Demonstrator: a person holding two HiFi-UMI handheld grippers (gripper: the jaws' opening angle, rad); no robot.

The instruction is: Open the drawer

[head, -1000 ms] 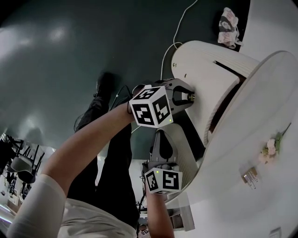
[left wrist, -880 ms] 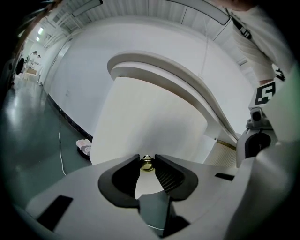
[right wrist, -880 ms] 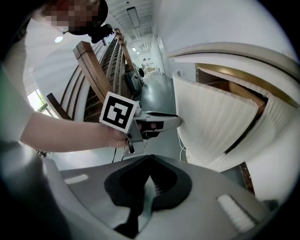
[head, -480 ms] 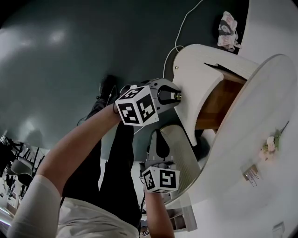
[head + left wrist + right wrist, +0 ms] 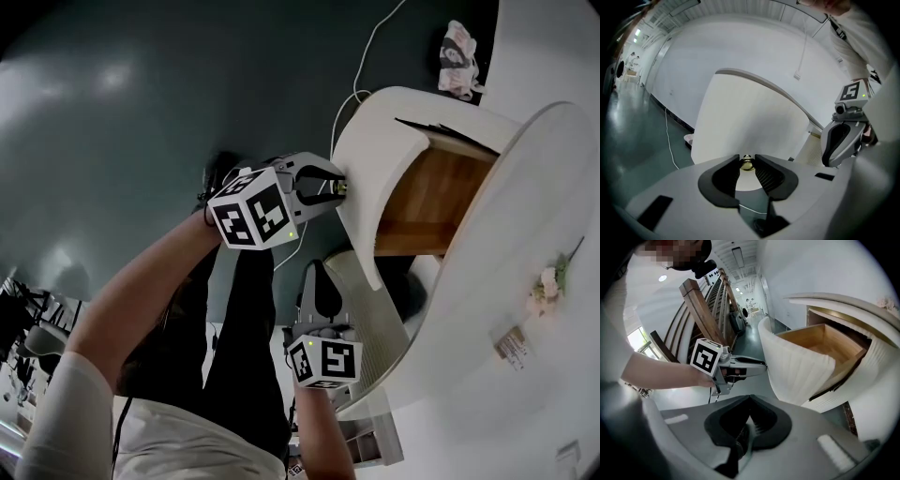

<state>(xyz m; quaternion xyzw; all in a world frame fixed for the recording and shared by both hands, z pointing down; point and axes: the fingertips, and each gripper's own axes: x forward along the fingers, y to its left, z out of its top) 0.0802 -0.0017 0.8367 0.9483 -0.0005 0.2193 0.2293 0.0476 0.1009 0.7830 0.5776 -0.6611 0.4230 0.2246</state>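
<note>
As left hand-held gripper (image 5: 333, 187) clamps knob (image 5: 747, 163), drawer (image 5: 366, 159) farther out; right hand-held gripper (image 5: 750, 398) closed.

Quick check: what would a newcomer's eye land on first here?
The curved white drawer stands part open at the head view's upper right, its wooden inside showing. The left gripper is clamped on its small brass knob. The right gripper sits lower, shut and empty.
</note>
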